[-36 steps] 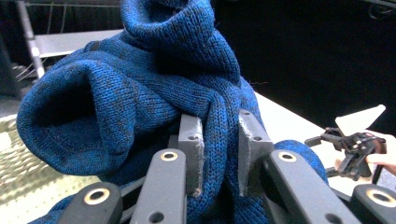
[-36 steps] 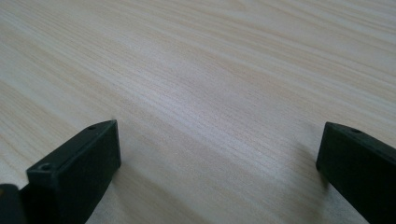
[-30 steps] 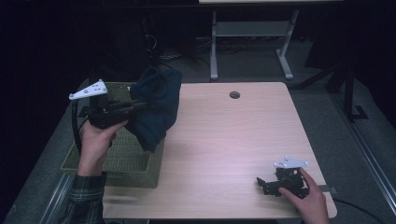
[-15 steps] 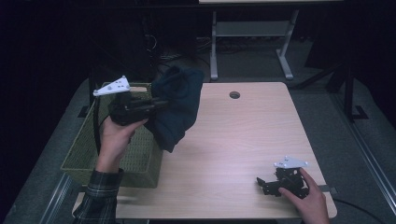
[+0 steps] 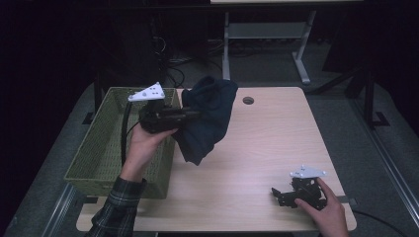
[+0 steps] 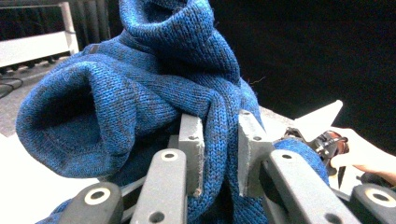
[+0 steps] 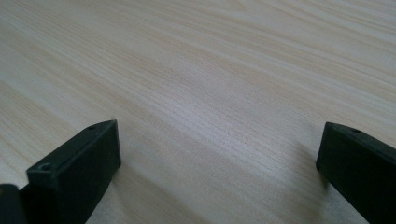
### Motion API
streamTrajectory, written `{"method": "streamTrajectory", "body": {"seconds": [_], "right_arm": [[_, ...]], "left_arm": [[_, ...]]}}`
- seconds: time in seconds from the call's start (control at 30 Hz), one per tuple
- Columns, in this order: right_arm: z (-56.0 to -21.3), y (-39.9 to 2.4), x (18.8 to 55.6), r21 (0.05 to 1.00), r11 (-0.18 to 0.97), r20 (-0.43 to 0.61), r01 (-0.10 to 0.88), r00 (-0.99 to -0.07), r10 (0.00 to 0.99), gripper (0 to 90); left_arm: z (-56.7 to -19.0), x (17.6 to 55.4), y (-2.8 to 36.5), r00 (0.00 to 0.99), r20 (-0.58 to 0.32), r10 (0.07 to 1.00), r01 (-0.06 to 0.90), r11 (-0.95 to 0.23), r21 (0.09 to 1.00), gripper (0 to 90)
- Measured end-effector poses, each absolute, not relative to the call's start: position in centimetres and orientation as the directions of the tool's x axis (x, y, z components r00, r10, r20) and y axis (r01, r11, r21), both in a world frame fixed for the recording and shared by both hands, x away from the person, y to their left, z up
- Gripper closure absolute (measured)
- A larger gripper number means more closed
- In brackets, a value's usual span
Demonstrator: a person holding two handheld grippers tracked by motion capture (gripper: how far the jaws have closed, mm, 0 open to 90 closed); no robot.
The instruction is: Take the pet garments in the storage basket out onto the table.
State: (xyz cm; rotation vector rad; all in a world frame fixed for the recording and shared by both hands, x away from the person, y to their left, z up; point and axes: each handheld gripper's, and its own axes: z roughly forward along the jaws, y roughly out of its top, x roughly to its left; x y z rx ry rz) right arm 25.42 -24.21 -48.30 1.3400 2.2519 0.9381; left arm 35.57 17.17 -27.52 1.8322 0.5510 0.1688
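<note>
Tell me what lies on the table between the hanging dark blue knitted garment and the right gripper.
Nothing: in the high view, bare light wooden tabletop runs from the dark blue knitted garment, clamped in the left gripper, to the right gripper.

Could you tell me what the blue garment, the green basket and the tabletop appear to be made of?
The blue garment looks like knitted wool or acrylic: ribbed stitches and soft folds show. The green basket seems woven wicker or plastic strand, with a matte lattice texture. The tabletop looks like pale wood or wood-grain laminate, streaked and smooth.

The high view is dim, and the room behind the table (image 5: 276, 143) is almost black. Both gripper views are bright and sharp, with soft shadows under the black jaws.
</note>
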Motion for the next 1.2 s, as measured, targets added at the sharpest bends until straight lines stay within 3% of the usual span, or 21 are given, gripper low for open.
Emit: {"method": "streamTrajectory", "body": {"seconds": [1.2], "right_arm": [[-48.3, -24.2, 25.4, 0.698, 0.334, 0.029, 0.634, -0.491, 0.871, 0.0]], "left_arm": [[-35.3, 37.9, 7.3, 0.911, -0.199, 0.362, 0.347, -0.409, 0.844, 74.7]]}}
